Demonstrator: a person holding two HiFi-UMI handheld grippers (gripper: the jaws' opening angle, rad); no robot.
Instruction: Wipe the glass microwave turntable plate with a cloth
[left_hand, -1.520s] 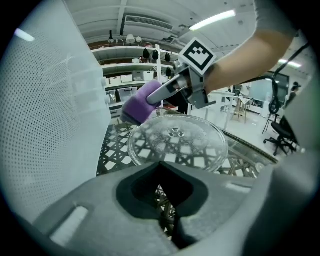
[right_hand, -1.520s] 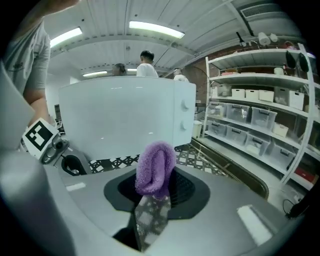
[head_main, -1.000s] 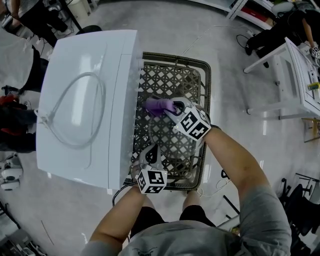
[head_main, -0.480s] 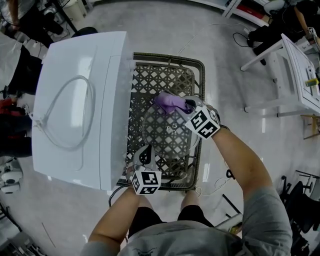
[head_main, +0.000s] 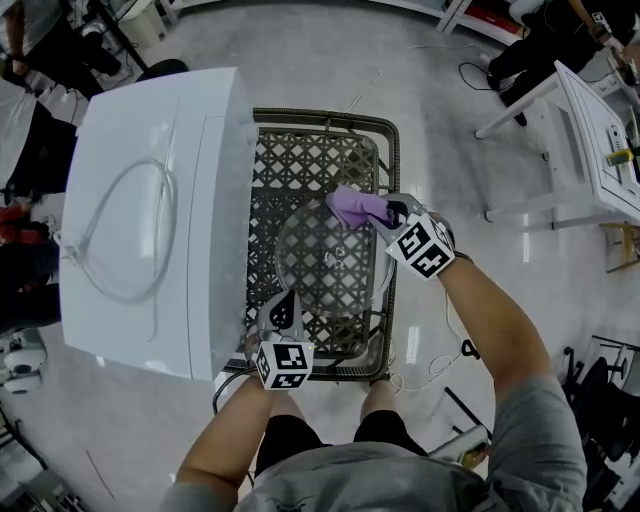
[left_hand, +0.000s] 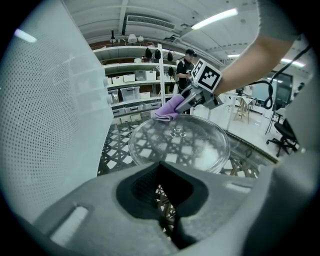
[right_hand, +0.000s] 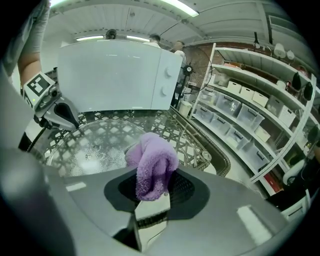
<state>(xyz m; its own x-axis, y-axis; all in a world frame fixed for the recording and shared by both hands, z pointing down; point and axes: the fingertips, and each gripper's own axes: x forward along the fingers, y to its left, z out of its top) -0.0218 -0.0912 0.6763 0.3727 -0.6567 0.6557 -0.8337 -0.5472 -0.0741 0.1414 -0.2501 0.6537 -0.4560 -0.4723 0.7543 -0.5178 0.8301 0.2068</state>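
The round glass turntable plate (head_main: 330, 265) lies flat on a dark lattice table (head_main: 315, 150) next to a white microwave (head_main: 150, 200). My right gripper (head_main: 385, 214) is shut on a purple cloth (head_main: 353, 207), which rests on the plate's far right rim. In the right gripper view the cloth (right_hand: 152, 162) bulges out of the gripper (right_hand: 151, 207) over the plate (right_hand: 95, 145). My left gripper (head_main: 282, 308) is at the plate's near left edge. In its own view the jaws (left_hand: 172, 220) meet with nothing seen between them, and the plate (left_hand: 177, 142) lies just ahead.
A pale cable loop (head_main: 130, 225) lies on top of the microwave. A white table (head_main: 600, 140) stands to the right on the floor, with cables (head_main: 440, 350) near the lattice table's foot. Shelves of boxes (right_hand: 245, 110) line the room, and people stand at the edges.
My right gripper has carried the cloth rightward across the plate's far part to its right rim. The left gripper has stayed at the near left edge.
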